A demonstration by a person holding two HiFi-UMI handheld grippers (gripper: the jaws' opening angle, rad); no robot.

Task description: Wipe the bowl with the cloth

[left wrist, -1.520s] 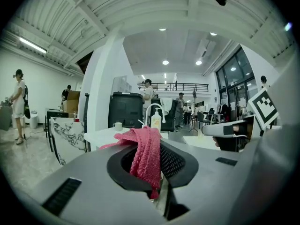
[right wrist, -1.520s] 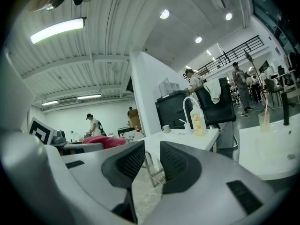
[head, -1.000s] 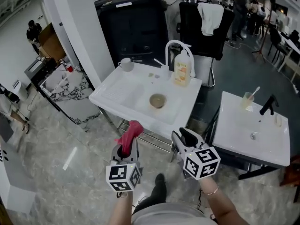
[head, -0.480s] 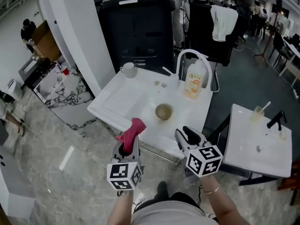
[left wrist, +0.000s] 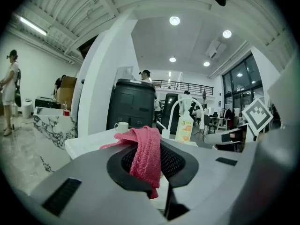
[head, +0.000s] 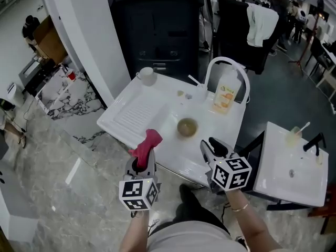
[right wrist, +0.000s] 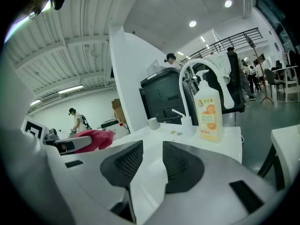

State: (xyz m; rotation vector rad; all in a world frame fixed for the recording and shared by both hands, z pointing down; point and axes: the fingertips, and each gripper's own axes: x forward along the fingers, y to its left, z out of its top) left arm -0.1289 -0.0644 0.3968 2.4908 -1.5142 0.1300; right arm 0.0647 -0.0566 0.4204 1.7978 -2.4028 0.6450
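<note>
Since a second ago: the head view has closed in on the sink [head: 137, 113]. Both grippers, which hung over the floor short of its front edge, now reach that edge. The bowl [head: 187, 126] sits lower in the view and nearer the jaws. Nothing on the sink has shifted (bottle [head: 226, 96] and mug [head: 146, 75] keep their places).

Left gripper [head: 144, 160]: jaws closed on the cloth [head: 147, 144]. It is pink, with a fold bunched above the tips and a tail hanging between them. Grip unchanged.

Right gripper [head: 212, 148]: jaws parted by a moderate gap, with nothing between them. Only the white sink top shows through.

Bowl: upright in the basin, ahead of and between the two grippers, apart from both. Neither gripper view shows it.

Judgement: approach phase, no wiping yet. The next move probably needs the right gripper to steady the rim while the cloth goes in. Wiped unheld, the bowl may slide in the basin.
</note>
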